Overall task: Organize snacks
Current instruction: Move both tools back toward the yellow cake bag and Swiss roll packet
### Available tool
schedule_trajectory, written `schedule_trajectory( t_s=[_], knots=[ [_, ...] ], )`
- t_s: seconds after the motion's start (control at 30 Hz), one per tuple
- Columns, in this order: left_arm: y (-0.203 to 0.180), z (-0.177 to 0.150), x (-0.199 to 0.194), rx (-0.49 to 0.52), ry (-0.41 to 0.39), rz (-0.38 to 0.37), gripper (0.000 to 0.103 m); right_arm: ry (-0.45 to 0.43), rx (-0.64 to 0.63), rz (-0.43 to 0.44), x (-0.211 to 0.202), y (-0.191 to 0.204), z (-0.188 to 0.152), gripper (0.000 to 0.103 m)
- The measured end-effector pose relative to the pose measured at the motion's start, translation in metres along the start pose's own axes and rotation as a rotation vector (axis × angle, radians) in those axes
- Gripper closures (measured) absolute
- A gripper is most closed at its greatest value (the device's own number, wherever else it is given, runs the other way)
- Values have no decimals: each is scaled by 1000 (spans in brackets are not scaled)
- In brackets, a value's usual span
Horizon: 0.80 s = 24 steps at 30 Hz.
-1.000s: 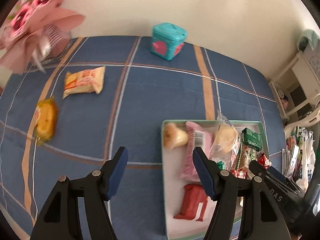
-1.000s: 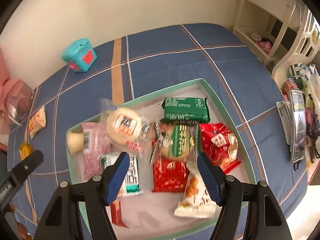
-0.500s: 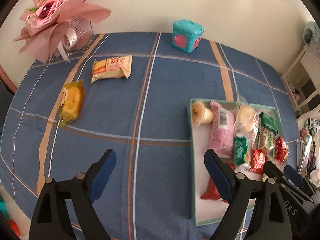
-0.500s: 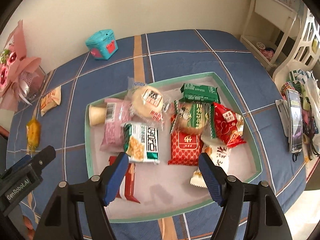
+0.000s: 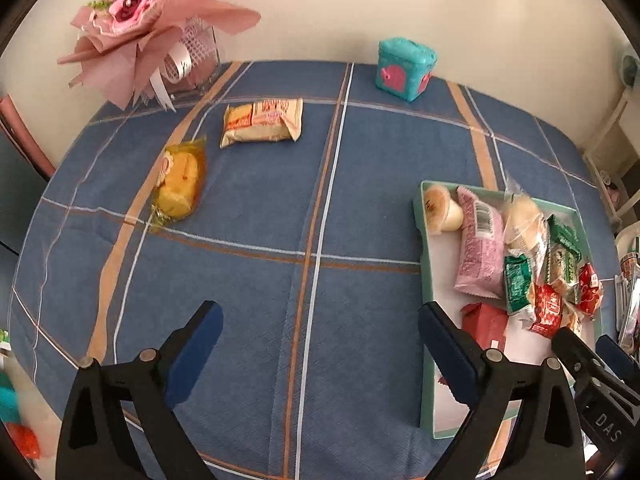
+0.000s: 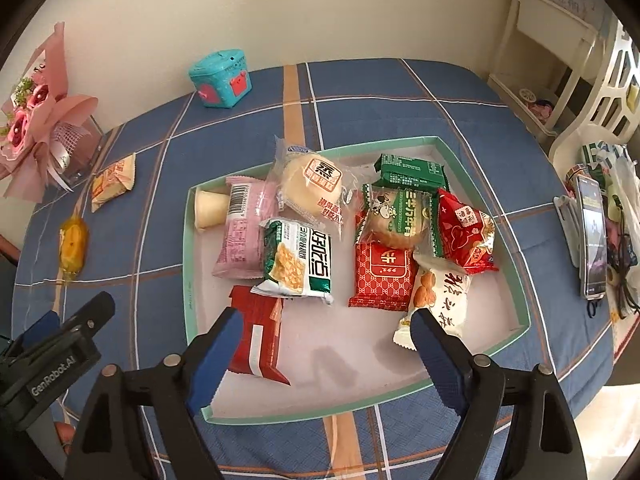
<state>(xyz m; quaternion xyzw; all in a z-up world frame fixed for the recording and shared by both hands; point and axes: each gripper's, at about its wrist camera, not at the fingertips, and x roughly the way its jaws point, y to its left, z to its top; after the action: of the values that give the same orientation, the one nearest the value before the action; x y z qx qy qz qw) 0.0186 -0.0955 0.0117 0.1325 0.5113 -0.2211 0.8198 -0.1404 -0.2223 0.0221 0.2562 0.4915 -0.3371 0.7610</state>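
Blue checked cloth [image 5: 360, 184] covers the table, and nearly all the snacks are gathered in the shallow green-rimmed tray [image 6: 186, 248] on the right side of it, which reads as the collecting place for this tidy-up. Inside lie a pink packet [image 6: 244, 232], a round bun in clear wrap [image 6: 314, 184], a green-and-white cracker bag [image 6: 298, 258], several red packets and a small pudding cup [image 6: 208, 208] tucked in the far-left corner. They overlap loosely, as if dropped in rather than lined up.

Two snacks are not yet in the tray: a yellow cake in clear wrap [image 5: 180, 182] and an orange-and-white packet [image 5: 262, 122], both lying well apart from the tray, near the pink bouquet [image 5: 148, 28] at the far left. A teal box [image 5: 404, 64] sits alone by the wall.

The left tongs [image 5: 316, 350] hang above bare cloth, jaws opening wide with nothing between them; they face the two stray snacks, probably because those come next. The right tongs [image 6: 324, 354] hover over the tray's near, bare part, jaws also opening and empty, with the dark red packet [image 6: 256, 336] just beside the left pad, not gripped.
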Motion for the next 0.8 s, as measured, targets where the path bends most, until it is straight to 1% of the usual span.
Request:
schedule_trajectory(
  t_s=[0.03,0.1,0.3,0.43,0.53,0.6,0.73,0.8],
  knots=[
    [0,0,-1,4,-11,4,5,0,-3,-1,0,0,0,6],
    [0,1,-4,11,-31,11,5,-7,-9,1,-1,1,0,0],
    [3,3,-11,10,-85,7,5,-40,-40,23,-4,6,2,0],
    [8,6,-14,-21,-102,-22,5,-48,-68,32,-1,15,1,0],
    [11,5,-15,-30,-122,10,5,-64,-84,44,1,22,1,0],
    [14,6,-14,-45,-125,18,5,-70,-91,54,3,27,1,0],
    [25,8,-9,-84,-116,-12,5,-65,-106,67,10,38,1,0],
    [29,8,-6,-90,-111,1,5,-58,-106,76,14,41,1,0]
  ],
)
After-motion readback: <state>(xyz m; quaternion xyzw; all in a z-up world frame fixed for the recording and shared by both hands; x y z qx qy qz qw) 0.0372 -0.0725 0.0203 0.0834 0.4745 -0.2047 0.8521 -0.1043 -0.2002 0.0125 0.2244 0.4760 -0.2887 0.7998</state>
